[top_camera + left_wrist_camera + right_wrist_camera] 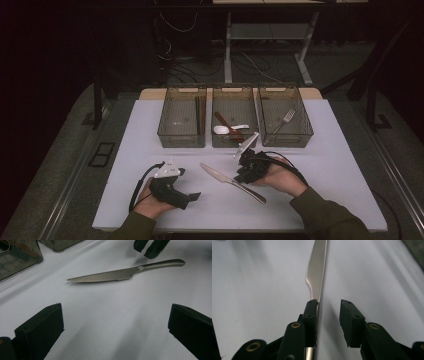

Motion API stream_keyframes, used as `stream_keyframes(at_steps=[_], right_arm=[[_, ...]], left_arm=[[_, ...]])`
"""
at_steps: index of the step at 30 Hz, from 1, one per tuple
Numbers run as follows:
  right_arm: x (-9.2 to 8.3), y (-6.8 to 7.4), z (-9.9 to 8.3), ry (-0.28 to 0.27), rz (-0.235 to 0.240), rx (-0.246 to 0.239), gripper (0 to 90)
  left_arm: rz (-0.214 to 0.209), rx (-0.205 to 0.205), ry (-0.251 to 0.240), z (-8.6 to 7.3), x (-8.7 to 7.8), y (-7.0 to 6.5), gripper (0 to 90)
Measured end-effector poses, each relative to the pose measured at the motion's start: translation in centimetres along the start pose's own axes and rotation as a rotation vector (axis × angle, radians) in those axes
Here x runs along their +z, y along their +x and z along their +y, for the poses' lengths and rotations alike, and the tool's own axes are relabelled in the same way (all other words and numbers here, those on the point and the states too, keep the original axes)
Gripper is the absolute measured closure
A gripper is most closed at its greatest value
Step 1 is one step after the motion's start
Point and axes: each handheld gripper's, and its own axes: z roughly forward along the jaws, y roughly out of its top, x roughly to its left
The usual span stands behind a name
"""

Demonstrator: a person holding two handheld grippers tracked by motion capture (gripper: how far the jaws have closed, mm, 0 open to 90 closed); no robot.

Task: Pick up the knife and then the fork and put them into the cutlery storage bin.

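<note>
Three bins (235,137) stood in a row along the table's (125,150) far edge, blocking passage there. The knife (232,182) lay across the middle near the front edge. Both side edges lay open.

Silver knife (232,180), white table (325,150), black right claw (243,176).

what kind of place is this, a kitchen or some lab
Likely a lab or recording room, not a kitchen. A white table holds three clear bins of sorted cutlery and a knife, a person holds cabled grippers, and loose cables lie on the dark floor behind.
</note>
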Motion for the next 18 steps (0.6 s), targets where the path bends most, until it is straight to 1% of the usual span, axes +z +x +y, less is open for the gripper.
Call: stream_keyframes(at_steps=[4, 7, 9, 12, 16, 18], right_arm=[[0.3, 0.4, 0.0, 0.035, 0.019, -0.012, 67.0], [0.7, 0.8, 0.1, 0.081, 0.011, -0.039, 68.5], [0.9, 1.0, 0.2, 0.112, 0.008, -0.043, 69.3], [1.3, 1.2, 0.4, 0.141, 0.008, -0.060, 70.3], [1.5, 1.6, 0.7, 0.172, -0.013, -0.088, 73.3], [1.6, 1.9, 1.0, 0.199, -0.035, -0.114, 73.6]], left_arm=[[0.000, -0.001, -0.001, 0.0, 0.0, 0.0, 0.0], [-0.001, -0.001, -0.001, 0.0, 0.0, 0.0, 0.0], [0.000, 0.000, 0.000, 0.0, 0.0, 0.0, 0.0], [0.000, 0.000, 0.003, 0.0, 0.0, 0.0, 0.0], [-0.001, -0.001, 0.003, 0.0, 0.0, 0.0, 0.0], [-0.001, 0.000, 0.002, 0.0, 0.1, 0.0, 0.0]])
